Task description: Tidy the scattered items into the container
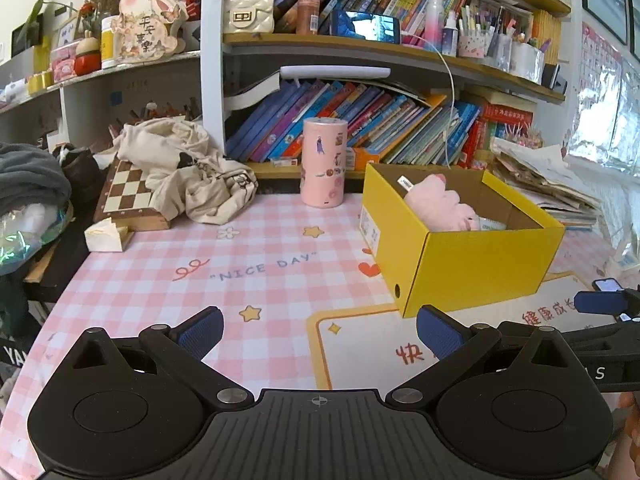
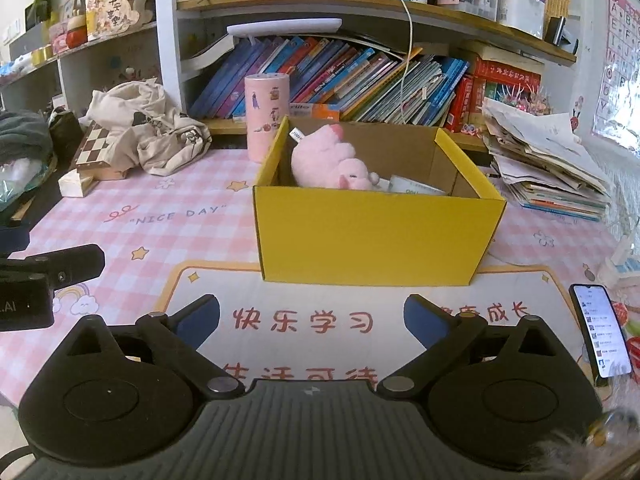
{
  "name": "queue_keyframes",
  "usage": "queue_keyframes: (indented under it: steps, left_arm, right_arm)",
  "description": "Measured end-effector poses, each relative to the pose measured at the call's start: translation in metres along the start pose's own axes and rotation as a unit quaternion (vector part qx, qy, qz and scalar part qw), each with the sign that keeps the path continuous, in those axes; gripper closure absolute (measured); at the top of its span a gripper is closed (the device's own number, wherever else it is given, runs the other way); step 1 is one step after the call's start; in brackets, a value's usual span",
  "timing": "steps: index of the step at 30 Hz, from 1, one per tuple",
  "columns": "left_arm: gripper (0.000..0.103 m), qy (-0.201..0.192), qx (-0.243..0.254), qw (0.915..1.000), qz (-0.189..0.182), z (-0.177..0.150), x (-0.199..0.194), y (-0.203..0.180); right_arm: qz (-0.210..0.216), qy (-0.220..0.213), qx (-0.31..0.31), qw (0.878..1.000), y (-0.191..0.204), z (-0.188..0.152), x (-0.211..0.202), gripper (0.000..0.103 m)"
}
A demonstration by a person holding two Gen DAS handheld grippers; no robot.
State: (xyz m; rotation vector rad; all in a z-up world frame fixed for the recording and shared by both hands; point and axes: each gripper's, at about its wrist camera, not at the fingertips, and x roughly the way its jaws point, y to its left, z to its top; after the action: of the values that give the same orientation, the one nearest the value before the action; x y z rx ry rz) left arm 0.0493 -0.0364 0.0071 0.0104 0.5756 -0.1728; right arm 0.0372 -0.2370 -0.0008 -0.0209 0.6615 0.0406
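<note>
Left wrist view: left tool [image 1: 320, 338] spread wide, holding nothing, low over the pink checked worktop [image 1: 256, 280]. Yellow cardboard box [image 1: 472, 268] ahead to the right, seen corner-on, long axis running away to the upper left. Inside, a fluffy pink plush toy [image 1: 440, 202] leaning on the far-left wall, beside a white marker [image 1: 406, 182] and a slip of printed card. Smooth pink cylinder [image 1: 324, 162] upright behind the box. Crumpled cream cloth [image 1: 188, 172] draped over a wooden chessboard [image 1: 128, 196] at left.

Right wrist view: right tool [image 2: 312, 318] likewise wide apart and empty, facing the box [image 2: 376, 240] square on, short wall nearest. Plush [image 2: 332, 160] lying against the left wall, snout toward the camera. Shown only here: a lit phone [image 2: 600, 336] lying at the right edge, and a ragged paper stack [image 2: 548, 164].
</note>
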Motion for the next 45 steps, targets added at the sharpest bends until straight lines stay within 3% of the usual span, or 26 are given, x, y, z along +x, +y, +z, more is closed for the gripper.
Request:
queue_keyframes:
  steps: [15, 45]
  left_arm:
    - [0.0, 0.021, 0.002, 0.9997, 0.013, -0.009, -0.003, 0.015]
    - [0.0, 0.017, 0.016, 0.9997, -0.007, -0.01, -0.004, 0.025]
  right_arm:
    - [-0.004, 0.004, -0.007, 1.0, 0.021, -0.006, -0.004, 0.003]
    - [-0.003, -0.001, -0.021, 1.0, 0.032, -0.004, -0.006, 0.002]
